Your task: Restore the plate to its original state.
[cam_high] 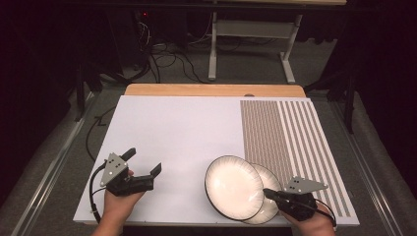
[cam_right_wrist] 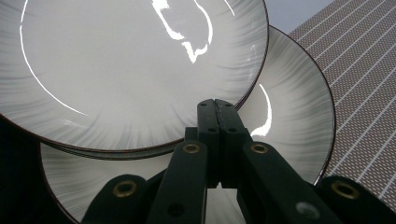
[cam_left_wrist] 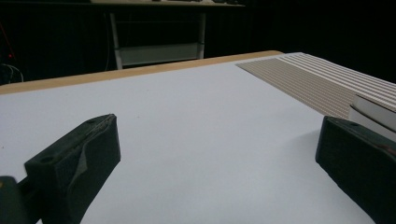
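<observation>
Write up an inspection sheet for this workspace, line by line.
Surface: white board on a wooden table, with a brown striped patch at the right.
Job's things: two plates near the front edge; the upper plate overlaps the lower plate.
Clutter: nothing seen.
Grippers: left gripper open over bare board; right gripper shut, its tips over the plates; a grip cannot be confirmed.
Cables: one trails from each gripper; more lie on the floor.
Surroundings: dark room, grey table frame behind.

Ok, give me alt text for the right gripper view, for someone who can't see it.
Two white plates with grey-streaked, dark-edged rims overlap, the upper plate resting partly on the lower plate. The right gripper rises from below with its black jaws shut together over the lower plate, beside a striped mat.
</observation>
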A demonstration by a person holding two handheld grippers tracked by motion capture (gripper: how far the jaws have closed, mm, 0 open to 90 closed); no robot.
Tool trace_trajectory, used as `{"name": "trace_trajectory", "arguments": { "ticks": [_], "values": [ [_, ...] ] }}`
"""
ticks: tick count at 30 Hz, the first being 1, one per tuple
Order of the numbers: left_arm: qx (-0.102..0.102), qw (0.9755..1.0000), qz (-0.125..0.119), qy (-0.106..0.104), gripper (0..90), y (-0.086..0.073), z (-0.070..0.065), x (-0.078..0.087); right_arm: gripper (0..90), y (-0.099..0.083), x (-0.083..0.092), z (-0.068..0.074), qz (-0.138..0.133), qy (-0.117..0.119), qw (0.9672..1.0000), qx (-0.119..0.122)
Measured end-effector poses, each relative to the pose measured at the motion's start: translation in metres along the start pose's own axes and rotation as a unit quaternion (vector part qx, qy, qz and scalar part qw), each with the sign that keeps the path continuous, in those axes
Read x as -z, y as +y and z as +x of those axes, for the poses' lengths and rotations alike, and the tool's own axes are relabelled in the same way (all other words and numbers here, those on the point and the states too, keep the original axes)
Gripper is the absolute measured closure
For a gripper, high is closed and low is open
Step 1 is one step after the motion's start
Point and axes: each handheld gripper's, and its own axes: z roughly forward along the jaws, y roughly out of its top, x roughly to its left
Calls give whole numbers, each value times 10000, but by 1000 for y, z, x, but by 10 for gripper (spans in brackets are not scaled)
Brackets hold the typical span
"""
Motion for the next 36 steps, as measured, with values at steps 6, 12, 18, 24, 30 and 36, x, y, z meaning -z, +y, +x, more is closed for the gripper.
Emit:
{"name": "trace_trajectory", "arguments": {
  "ticks": [6,12,18,24,30,36],
  "values": [
    [-75,9999,-92,84,7,0,-1,1,900,0,0,-1,6,10,10000,-25],
    [-144,9998,-90,64,6,1,-4,1,900,0,0,-1,11,5,10000,-21],
    [-108,9998,-152,25,7,2,-5,3,900,1,0,-1,14,10,10000,-16],
    [-135,9998,-137,38,6,2,-5,2,900,1,0,-1,10,10,10000,-30],
    [-146,9998,-131,14,6,2,-6,2,900,1,0,-1,12,11,10000,-24],
    [-139,9998,-147,-5,7,2,-6,2,900,1,0,-1,18,12,10000,-16]
  ]
}}
